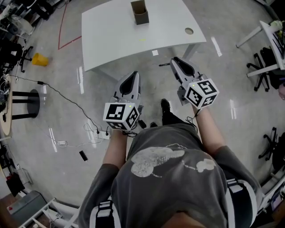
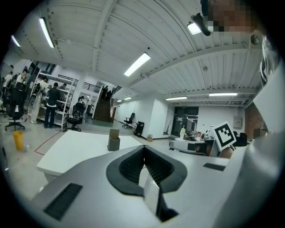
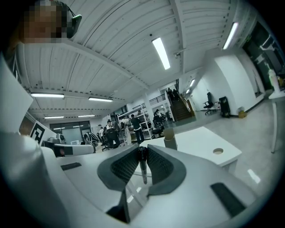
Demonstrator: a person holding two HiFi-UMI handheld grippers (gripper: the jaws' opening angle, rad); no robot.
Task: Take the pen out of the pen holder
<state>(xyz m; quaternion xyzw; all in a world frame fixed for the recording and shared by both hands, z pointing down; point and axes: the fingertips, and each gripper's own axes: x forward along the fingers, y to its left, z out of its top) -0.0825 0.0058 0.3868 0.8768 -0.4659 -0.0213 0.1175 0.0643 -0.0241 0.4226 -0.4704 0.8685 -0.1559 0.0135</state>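
Observation:
A brown pen holder [image 1: 140, 12] stands near the far edge of the white table [image 1: 111, 31], well ahead of both grippers; it also shows as the holder [image 2: 114, 140] and the holder [image 3: 169, 138]. I cannot see inside it. My right gripper [image 1: 173, 60] is held over the floor in front of the table, shut on a thin dark pen [image 3: 143, 167] that hangs down between the jaws of that gripper [image 3: 141, 151]. The pen [image 1: 164, 65] sticks out to the left of the jaw tips. My left gripper [image 1: 132, 75] is shut with nothing in it, as the left gripper [image 2: 143, 149] view shows.
The table has a round cable hole [image 1: 189, 31] at its right. On the floor lie a yellow object [image 1: 39, 59], a black stool [image 1: 26, 103] and a cable with a power strip [image 1: 100, 133]. Office chairs [image 1: 260, 67] and another white desk [image 1: 274, 38] stand at the right.

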